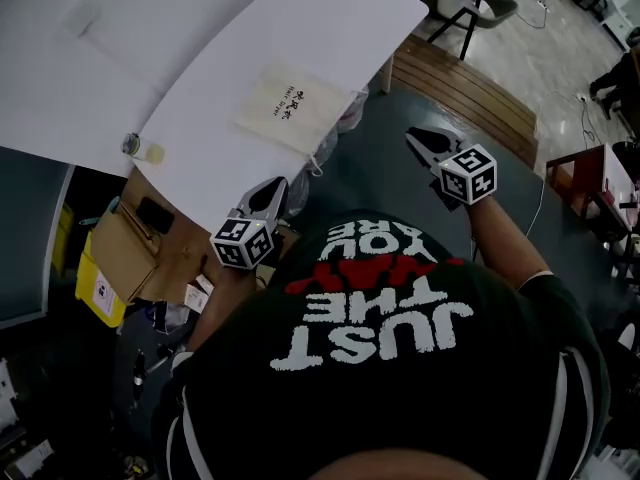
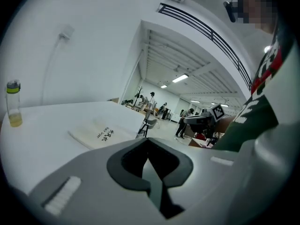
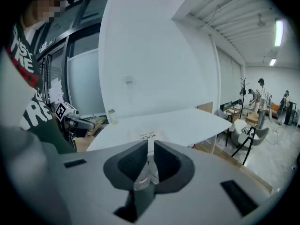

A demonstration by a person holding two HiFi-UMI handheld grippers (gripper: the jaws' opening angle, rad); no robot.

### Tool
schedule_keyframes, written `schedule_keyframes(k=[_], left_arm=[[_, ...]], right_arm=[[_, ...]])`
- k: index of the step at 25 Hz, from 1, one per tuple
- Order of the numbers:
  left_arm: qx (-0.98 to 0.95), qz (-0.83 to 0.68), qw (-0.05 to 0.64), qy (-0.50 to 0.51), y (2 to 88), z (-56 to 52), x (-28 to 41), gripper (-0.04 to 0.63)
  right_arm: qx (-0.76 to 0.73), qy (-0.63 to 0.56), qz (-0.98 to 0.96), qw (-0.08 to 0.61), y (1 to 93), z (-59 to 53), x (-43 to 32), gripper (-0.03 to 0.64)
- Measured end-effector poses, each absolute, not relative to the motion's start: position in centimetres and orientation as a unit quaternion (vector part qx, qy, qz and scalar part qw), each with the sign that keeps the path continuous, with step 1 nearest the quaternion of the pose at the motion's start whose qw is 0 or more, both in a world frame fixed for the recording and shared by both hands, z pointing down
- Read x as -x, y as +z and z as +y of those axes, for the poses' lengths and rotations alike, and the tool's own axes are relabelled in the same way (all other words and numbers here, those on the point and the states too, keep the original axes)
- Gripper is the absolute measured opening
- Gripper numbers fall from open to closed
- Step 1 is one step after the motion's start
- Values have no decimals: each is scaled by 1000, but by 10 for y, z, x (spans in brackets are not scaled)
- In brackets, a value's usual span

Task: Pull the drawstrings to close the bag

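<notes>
– Lying where, the cloth bag (image 1: 292,108)?
– Flat on the white table (image 1: 230,58), drawstrings (image 1: 318,163) toward its near edge. Bottle (image 1: 138,147): a little yellowish liquid. Left gripper (image 1: 278,184) and right gripper (image 1: 415,138) closed, empty.

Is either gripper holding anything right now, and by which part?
Nothing is held. The left gripper and right gripper are both shut and empty; the bag lies untouched on the white table.

One overhead, two low toward bag (image 1: 290,108)

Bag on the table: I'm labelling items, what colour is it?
The bag is cream with dark print, best in head view.
</notes>
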State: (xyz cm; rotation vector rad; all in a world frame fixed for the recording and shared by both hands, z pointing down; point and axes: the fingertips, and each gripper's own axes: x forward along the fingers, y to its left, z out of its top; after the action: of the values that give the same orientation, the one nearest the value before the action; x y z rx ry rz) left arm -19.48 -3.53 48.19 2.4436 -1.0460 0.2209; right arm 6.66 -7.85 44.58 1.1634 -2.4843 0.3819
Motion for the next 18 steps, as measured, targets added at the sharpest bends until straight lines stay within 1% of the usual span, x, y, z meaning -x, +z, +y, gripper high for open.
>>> schedule_keyframes(k=[5,9,13,18], left_arm=[[-889,-360,265,103,515,-47,191,2],[-873,-376,290,113,538,-55,188,2],[-845,-416,315,116,564,-60,177,2],[-779,-496,366,112,612,-67,167,2]], right_arm=[[-405,148,-873,228,481,-121,-62,9],[-383,148,-875,256,511,-157,-66,9],[-343,145,-883,285,549,-192,-73,9],[-306,140,-884,324,608,-244,-83,9]])
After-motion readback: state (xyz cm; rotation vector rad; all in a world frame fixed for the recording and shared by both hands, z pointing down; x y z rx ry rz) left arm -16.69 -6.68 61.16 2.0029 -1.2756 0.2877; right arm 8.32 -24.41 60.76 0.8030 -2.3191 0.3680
